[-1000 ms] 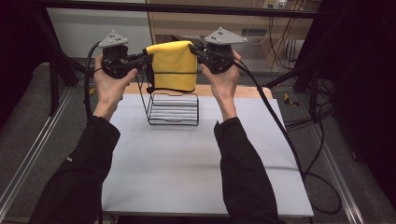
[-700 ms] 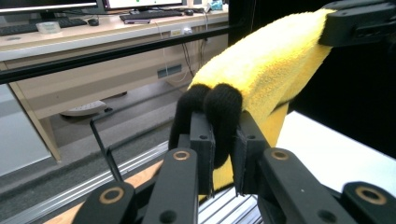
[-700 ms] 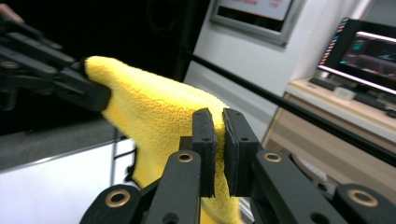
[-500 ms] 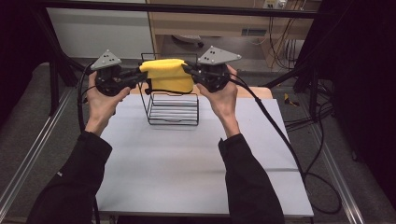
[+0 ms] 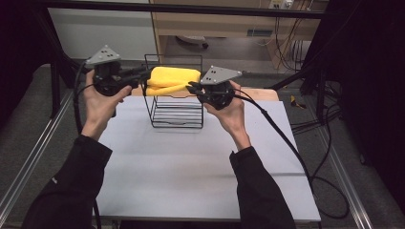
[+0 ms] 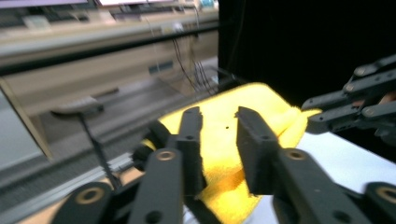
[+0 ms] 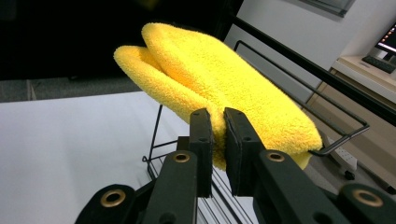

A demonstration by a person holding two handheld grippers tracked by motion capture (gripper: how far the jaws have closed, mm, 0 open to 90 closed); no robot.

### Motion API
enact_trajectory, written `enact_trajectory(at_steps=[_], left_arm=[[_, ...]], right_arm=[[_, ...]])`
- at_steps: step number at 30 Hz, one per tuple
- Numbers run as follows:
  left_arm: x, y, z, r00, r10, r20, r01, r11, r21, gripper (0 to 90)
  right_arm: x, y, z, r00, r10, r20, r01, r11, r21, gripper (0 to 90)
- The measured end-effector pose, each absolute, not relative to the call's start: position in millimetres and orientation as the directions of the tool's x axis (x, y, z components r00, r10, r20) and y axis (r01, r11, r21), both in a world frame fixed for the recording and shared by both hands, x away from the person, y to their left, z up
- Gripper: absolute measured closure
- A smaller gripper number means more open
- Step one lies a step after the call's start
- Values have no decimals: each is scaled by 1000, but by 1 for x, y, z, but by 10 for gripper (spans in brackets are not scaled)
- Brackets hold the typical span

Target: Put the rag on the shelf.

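Observation:
A folded yellow towel lies across the top rim of a black wire rack at the back of the white table. My right gripper is shut on the towel's right edge; in the right gripper view the jaws pinch the towel above the rack. My left gripper is at the towel's left end. Its jaws have just been opening and stand apart, with the towel in the gap, not pinched. The right gripper is at the towel's far end.
Metal rails run along both sides of the table. Black cables trail from the right gripper over the table's right edge. A wooden bench stands behind the rack. Bare tabletop lies in front of the rack.
The towel went from hanging spread between both grippers to lying folded on the rack's top. Both hands came down, the right one most. The left jaws opened a little.

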State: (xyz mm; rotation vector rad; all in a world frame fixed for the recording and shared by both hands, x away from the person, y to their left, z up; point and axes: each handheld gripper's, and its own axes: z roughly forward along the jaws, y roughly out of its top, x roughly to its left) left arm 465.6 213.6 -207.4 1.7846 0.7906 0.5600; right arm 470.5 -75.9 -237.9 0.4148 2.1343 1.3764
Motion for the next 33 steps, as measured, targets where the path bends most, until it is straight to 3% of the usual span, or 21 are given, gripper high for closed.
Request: enact_trajectory(at_steps=[4,9,14,18,22,27,33], left_arm=[[474,204,-232,673,740,20,299,-297,907,785],[480,205,-253,668,744,14,327,-310,893,808],[486,204,-265,663,748,6,333,-302,893,856],[488,202,-272,662,749,5,335,-303,892,882],[488,202,-275,665,747,4,339,-307,889,894],[477,206,-270,682,731,-2,332,-308,892,888],[458,215,-268,684,729,-12,337,-302,892,638]], right_arm=[[469,-79,-241,-804,531,-267,-26,417,908,768],[468,-80,-239,-842,519,-147,36,327,944,700],[479,-74,-251,-816,576,-50,185,342,921,900],[489,-71,-267,-777,629,-17,258,343,903,900],[492,-74,-274,-772,636,10,267,311,912,899],[479,-84,-266,-780,626,-1,229,286,930,757],[458,-107,-258,-765,644,20,233,247,941,462]])
